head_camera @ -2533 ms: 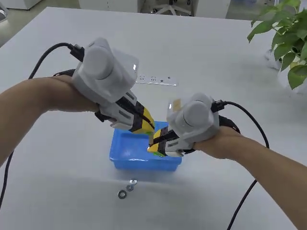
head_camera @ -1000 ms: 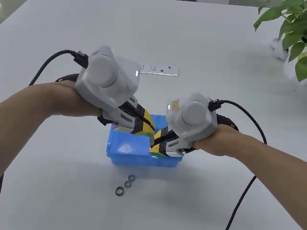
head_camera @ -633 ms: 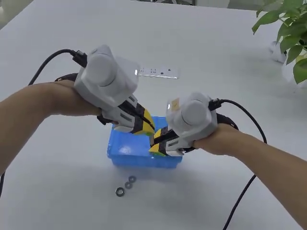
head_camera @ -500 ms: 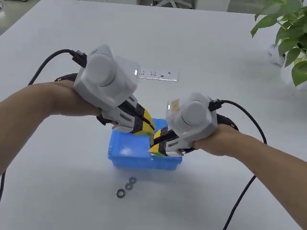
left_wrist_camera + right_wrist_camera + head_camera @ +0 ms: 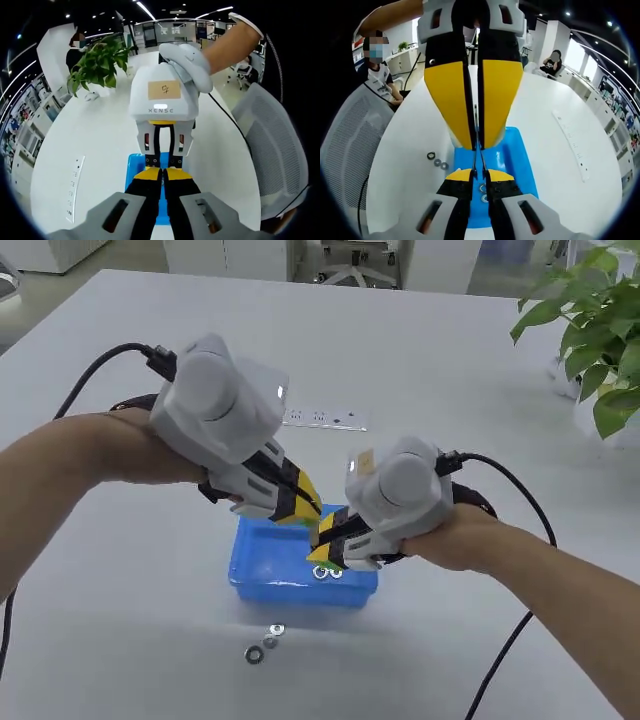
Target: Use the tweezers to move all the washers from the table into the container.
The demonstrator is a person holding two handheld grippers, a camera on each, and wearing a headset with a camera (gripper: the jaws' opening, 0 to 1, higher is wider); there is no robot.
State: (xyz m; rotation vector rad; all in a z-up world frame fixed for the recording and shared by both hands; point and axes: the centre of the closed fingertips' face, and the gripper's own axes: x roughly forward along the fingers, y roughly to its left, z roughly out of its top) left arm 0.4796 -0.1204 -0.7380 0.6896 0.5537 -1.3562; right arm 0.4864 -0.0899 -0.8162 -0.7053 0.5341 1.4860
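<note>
Closest to the table's (image 5: 480, 410) near edge, about midway along it: three washers (image 5: 266, 642) in a short slanting row, flat on the white top, just beside one another.

Just behind them and apart from the row: blue container (image 5: 290, 592), open on top, with two more washers (image 5: 327, 572) flat on its floor by the near wall.

Above those two: right gripper (image 5: 326, 552), angled down over the container from the right, jaws pinched almost together on the lower end of the tweezers (image 5: 476, 142).

Facing it from the left and a little higher: left gripper (image 5: 300, 508), yellow pads clamped on the same thin metal tweezers farther up. Shows in the right gripper view as a fine line running between both pairs of jaws, tip ending over the container.

Hidden from the head view behind both gripper bodies and the right hand (image 5: 455, 540): the container's far wall and much of its right side. Left hand (image 5: 150, 445) off to the left, clear of the container.

Black cable (image 5: 100, 352) trailing from the left gripper toward the left edge, another cable (image 5: 520, 495) from the right one toward the near right corner.

Farther back, toward the middle of the table: white power strip (image 5: 325, 419), lying flat, well apart from the container.

At the far right edge: leafy green plant (image 5: 590, 320).

Beyond the far edge: office chairs (image 5: 345, 258).
</note>
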